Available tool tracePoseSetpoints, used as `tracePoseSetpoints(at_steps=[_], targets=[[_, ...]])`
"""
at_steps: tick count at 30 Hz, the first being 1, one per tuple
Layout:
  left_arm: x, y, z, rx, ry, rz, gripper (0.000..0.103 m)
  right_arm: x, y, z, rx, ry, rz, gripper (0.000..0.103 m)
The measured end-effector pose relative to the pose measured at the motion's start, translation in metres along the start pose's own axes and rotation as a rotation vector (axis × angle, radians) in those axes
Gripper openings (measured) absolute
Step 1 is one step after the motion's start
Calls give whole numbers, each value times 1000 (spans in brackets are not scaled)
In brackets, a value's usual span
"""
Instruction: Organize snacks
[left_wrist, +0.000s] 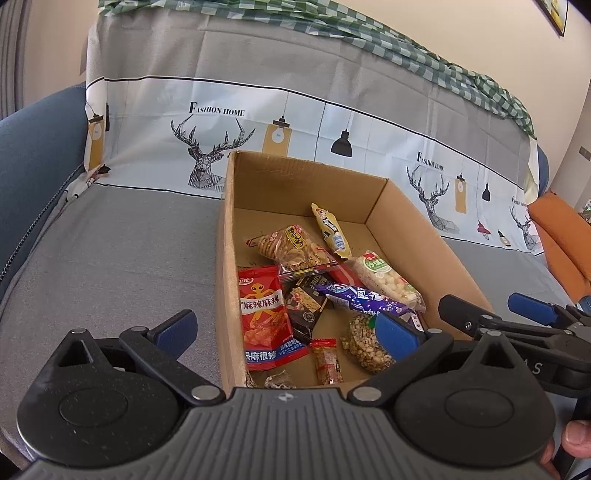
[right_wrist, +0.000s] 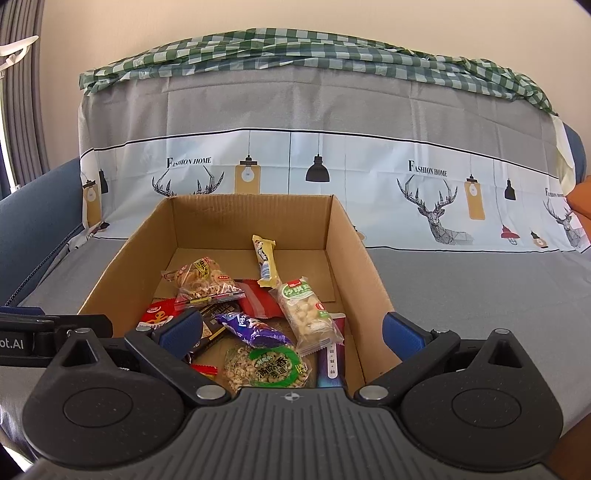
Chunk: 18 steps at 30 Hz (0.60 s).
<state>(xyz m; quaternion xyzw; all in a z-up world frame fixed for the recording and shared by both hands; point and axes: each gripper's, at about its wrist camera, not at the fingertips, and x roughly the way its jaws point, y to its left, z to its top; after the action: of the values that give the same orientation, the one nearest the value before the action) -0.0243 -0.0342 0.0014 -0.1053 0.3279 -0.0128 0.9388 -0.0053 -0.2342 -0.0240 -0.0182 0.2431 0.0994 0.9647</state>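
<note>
1. Hovering at the near rim of the cardboard box (left_wrist: 306, 184), the left hand-held gripper (left_wrist: 286, 325) is held wide open, nothing gripped.
2. Right hand-held gripper (right_wrist: 291, 328) is likewise spread wide and empty, beside the left one.
3. Snack packets (right_wrist: 258, 306) are seen piled inside the box, ahead of both grippers; red packet (left_wrist: 267, 314) nearest the left one.

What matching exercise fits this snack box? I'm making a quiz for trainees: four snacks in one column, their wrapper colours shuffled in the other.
Snacks:
1. Bar nearest the far wall of the cardboard box
2. Spicy strips packet with a cartoon figure
3. Long packet lying across the middle
4. Round puffed-grain cake

Colours:
A. purple
B. clear with a green ring
C. yellow
D. red

Pairs: 1-C, 2-D, 3-A, 4-B.
</note>
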Motion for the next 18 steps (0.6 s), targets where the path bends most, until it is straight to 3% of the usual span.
tracePoseSetpoints(at_steps=[18], targets=[[3, -4, 0, 4, 7, -3, 103, 1, 2, 0, -16, 4, 4, 102]])
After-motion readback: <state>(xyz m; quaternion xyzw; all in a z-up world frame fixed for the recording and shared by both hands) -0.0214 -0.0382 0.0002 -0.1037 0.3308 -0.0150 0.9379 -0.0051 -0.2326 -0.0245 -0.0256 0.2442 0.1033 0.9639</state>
